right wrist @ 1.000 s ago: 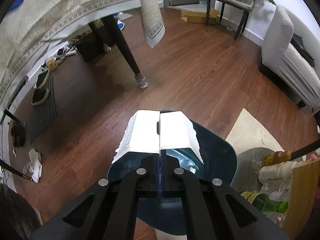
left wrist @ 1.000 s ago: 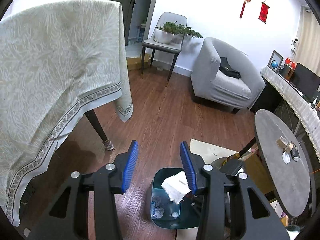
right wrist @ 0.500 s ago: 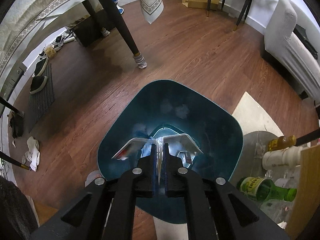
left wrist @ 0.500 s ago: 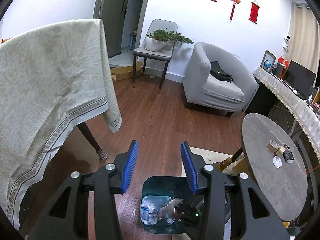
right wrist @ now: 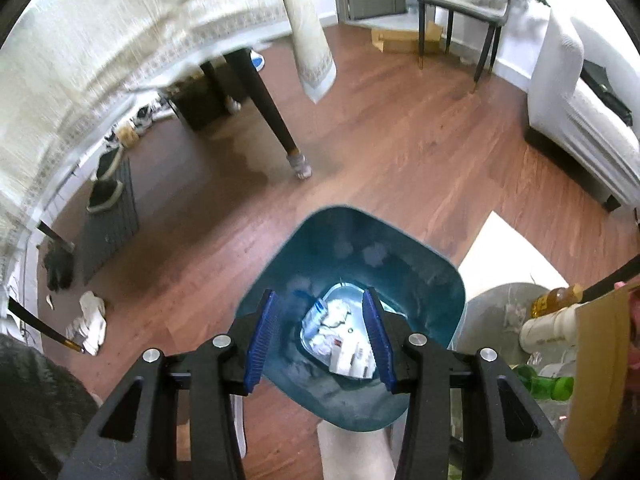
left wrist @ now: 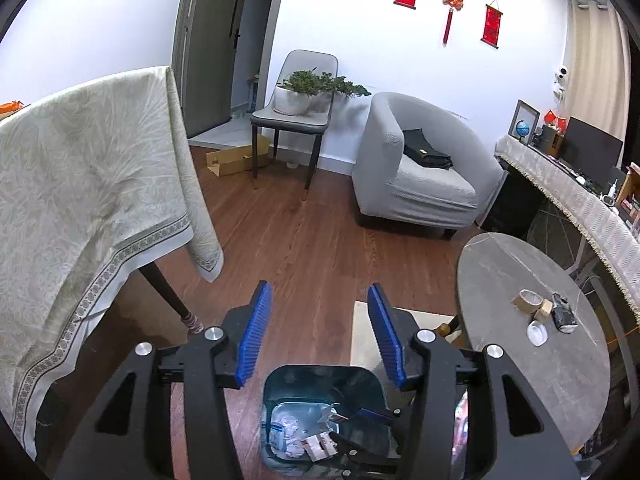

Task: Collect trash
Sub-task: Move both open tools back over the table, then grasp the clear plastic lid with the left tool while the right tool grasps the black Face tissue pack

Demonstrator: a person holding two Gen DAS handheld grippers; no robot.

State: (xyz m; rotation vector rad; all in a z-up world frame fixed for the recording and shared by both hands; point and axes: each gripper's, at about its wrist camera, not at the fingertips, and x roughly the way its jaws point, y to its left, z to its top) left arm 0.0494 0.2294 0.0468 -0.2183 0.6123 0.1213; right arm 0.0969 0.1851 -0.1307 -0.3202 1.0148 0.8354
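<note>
Since the earlier frame, the paper (right wrist: 347, 354) is released by the right gripper (right wrist: 320, 338), whose jaws are now wide apart and empty. It is seen lying inside the blue bin (right wrist: 436, 280) among other trash. The left gripper (left wrist: 318, 334) is held above the bin, jaws wide apart, empty.
</note>
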